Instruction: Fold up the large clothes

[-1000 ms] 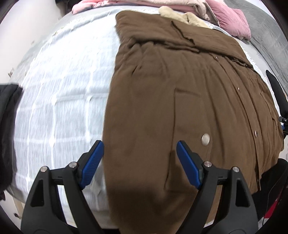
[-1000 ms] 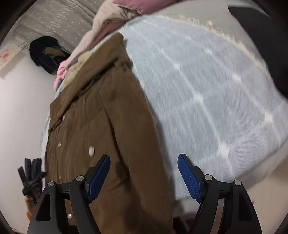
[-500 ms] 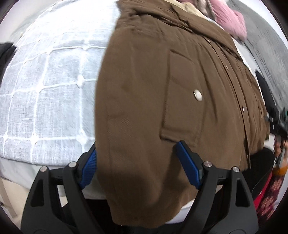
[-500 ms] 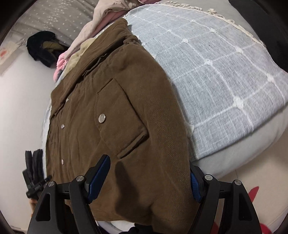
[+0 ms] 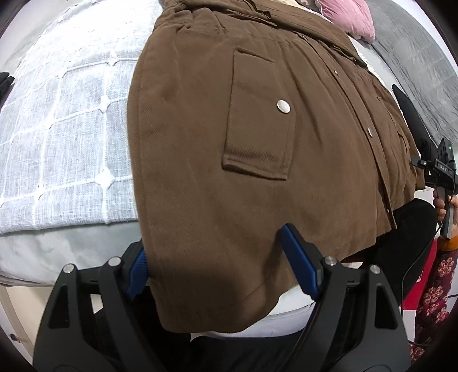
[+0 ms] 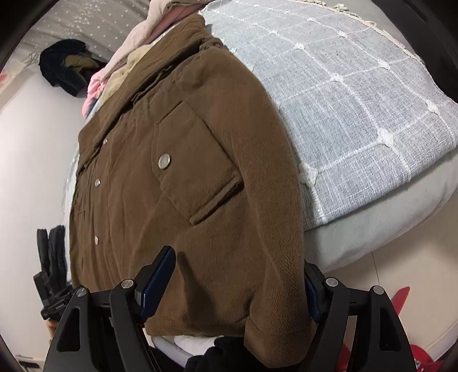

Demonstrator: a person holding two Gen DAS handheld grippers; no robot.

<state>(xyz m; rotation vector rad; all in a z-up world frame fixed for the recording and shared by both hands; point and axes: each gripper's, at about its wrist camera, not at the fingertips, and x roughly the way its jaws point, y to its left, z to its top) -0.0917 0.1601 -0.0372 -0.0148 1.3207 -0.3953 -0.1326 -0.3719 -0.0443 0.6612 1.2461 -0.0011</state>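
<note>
Both tools [image 5: 220, 263] [image 6: 237, 283] spread wide, angled steeply down, straddling the brown jacket's [image 5: 206, 137] hem corners.

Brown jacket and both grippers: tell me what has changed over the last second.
Both grippers have come in toward the hem of the brown jacket. The left gripper now straddles the bottom corner at the bed's edge, and the right gripper straddles the opposite corner. Their jaws stand just as wide as before; neither has taken hold. The jacket lies on the checked bedspread as it did, and the pink clothes behind it are unmoved.
</note>
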